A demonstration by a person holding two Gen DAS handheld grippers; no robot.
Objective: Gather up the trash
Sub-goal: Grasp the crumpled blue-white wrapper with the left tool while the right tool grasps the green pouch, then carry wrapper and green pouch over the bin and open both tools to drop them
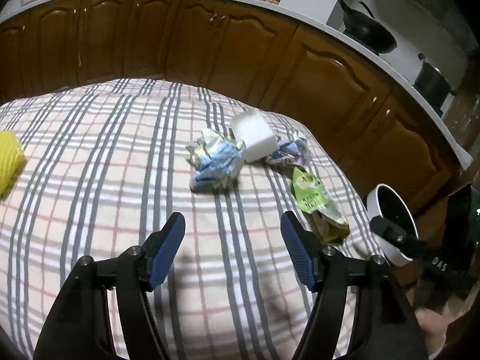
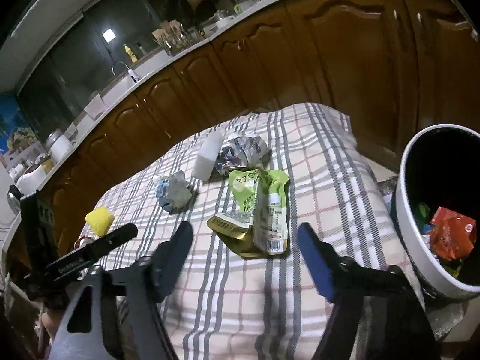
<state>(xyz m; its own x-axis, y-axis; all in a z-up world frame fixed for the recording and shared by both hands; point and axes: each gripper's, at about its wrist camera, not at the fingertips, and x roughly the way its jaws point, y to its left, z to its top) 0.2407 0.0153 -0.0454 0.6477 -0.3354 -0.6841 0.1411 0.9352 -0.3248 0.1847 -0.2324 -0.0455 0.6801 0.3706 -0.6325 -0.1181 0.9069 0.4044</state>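
On the plaid cloth lie a crumpled blue and white wrapper, a crumpled grey printed wrapper and a flattened green snack pouch. My left gripper stands open just short of the blue wrapper, nothing between its blue pads. My right gripper is open too, the green pouch lying just ahead of its fingertips and untouched. The white bin at the right holds red and green trash.
A white foam block stands between the two crumpled wrappers. A yellow sponge lies at the cloth's left. Brown kitchen cabinets with a loaded counter run behind. The other gripper shows at the left of the right wrist view.
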